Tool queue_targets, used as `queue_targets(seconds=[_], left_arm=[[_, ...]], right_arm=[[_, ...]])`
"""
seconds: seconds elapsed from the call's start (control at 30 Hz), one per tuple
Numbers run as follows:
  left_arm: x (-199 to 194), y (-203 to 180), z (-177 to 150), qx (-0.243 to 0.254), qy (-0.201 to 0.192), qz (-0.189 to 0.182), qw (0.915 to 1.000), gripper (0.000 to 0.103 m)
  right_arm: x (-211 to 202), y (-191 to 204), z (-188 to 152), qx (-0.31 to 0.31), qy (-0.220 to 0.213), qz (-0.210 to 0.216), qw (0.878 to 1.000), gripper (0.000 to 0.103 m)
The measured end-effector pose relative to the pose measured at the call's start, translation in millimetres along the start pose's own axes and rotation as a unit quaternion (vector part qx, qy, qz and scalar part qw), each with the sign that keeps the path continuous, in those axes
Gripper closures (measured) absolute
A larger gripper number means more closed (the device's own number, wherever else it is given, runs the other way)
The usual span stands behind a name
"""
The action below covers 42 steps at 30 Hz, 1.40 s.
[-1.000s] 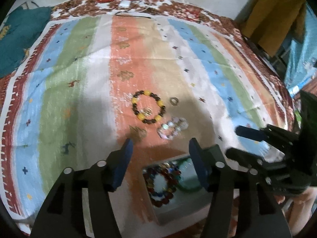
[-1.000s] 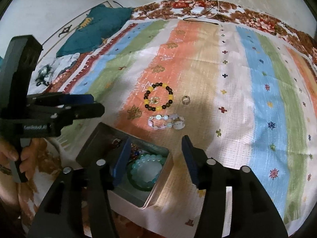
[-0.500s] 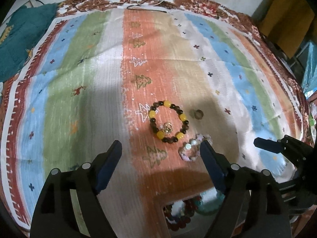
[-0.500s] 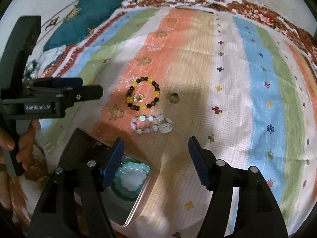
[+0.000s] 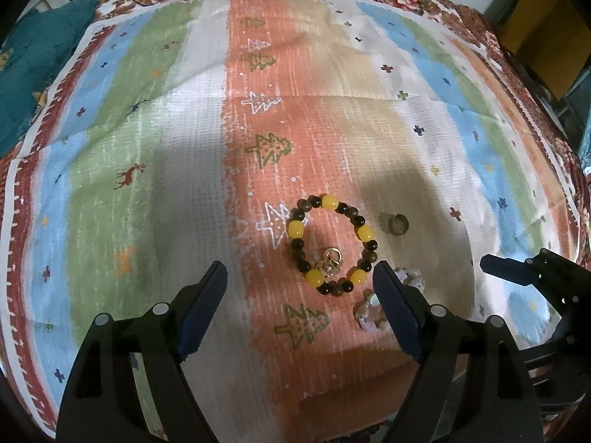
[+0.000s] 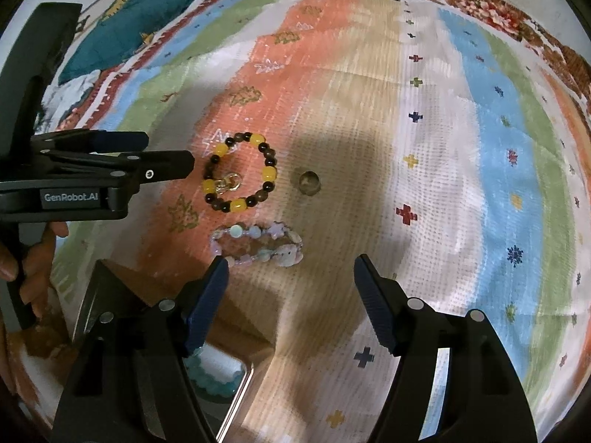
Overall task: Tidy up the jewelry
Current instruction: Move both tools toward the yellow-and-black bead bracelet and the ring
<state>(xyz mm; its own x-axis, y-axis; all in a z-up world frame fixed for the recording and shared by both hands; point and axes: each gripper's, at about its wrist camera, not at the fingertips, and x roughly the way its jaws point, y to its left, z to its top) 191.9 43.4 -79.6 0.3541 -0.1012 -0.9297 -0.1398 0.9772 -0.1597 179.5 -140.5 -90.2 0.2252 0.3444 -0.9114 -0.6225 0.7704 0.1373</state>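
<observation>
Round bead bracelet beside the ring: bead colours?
Dark brown bracelet beads with several larger yellow ones, plus a gold charm; clearest in the left wrist view.

Striped patterned cloth [image 5: 155, 155] on floral-edged surface, teal fabric [image 6: 147, 11] alongside, uneven shadows

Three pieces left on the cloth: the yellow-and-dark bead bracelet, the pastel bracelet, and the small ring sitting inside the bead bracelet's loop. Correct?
Not quite. The small ring lies outside the yellow-and-dark bead bracelet, apart from it on the cloth; what sits inside the loop is the bracelet's gold charm. The right wrist view shows this. The pastel bracelet is there as you say.
</observation>
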Motion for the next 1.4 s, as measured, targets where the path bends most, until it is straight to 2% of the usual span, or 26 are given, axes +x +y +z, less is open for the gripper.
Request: queue_targets(seconds=[0.47, 0.8, 1.0, 1.13, 1.4], left_arm=[[25, -2, 8, 0.009, 0.026, 0.012, 0.9996, 0.023], [37, 0, 16, 0.009, 0.025, 0.017, 0.9995, 0.023], [45, -4, 20, 0.024, 0.032, 0.025, 0.9989, 0.023], [51, -4, 22, 0.033, 0.034, 0.045, 0.9979, 0.023], [68, -5, 27, 0.051, 0.047, 0.059, 0.9959, 0.025]], right_arm=[[24, -5, 10, 0.002, 0.028, -0.020, 0.999, 0.033], [42, -6, 14, 0.000, 0.046, -0.036, 0.998, 0.033], [52, -6, 19, -0.006, 0.056, -0.044, 0.997, 0.033], [55, -5, 22, -0.007, 0.058, -0.047, 0.997, 0.033], [67, 2, 27, -0.020, 0.062, -0.060, 0.996, 0.031]])
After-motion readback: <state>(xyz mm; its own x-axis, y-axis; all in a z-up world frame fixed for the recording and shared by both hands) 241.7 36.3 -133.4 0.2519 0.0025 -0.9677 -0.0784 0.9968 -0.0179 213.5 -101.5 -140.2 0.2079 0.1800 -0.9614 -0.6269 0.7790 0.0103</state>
